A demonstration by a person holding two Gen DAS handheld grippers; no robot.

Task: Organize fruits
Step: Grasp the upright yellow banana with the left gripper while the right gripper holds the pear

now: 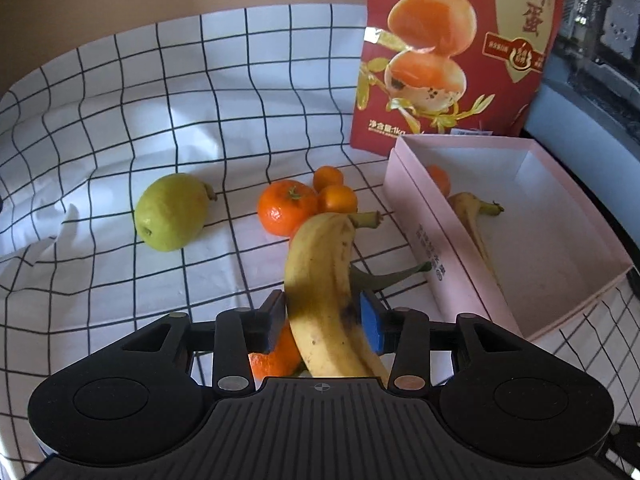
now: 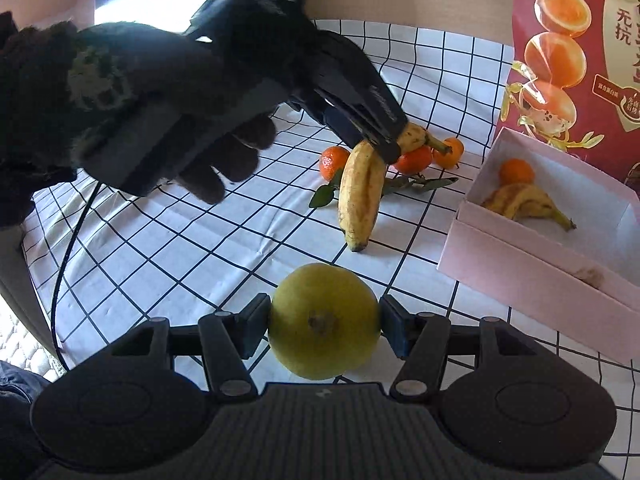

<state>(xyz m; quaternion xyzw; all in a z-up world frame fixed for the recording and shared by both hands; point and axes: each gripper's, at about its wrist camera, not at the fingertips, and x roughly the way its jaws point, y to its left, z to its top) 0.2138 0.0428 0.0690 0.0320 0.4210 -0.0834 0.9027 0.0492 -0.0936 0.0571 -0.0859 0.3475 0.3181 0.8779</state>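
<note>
- Fruit lies scattered over a white checked cloth (image 1: 120, 128) covering the tabletop, with a pink box (image 1: 420, 216) at the right of both views and a red printed bag (image 1: 460, 52) standing behind it.
- Left gripper (image 1: 322, 316), low centre of the left wrist view, straddles a yellow banana (image 1: 320, 264); the blue pad sits against the banana's right side, but a firm grasp cannot be told.
- In the right wrist view a dark gloved hand (image 2: 168, 120) at upper left holds that gripper over the banana's stem end; the fruit's dark tip rests on the cloth.
- Right gripper (image 2: 324, 326), bottom centre of its view, is clenched on a green pear (image 2: 324, 320), both pads pressing its sides.
- Three mandarins (image 1: 286, 208) sit just behind the banana, with green leaves (image 2: 416, 184) beside them; another mandarin (image 1: 276, 354) shows low, under the left gripper.
- Inside the box lie a second banana (image 2: 524, 200) and one mandarin (image 2: 516, 170), touching each other at the far corner.
</note>
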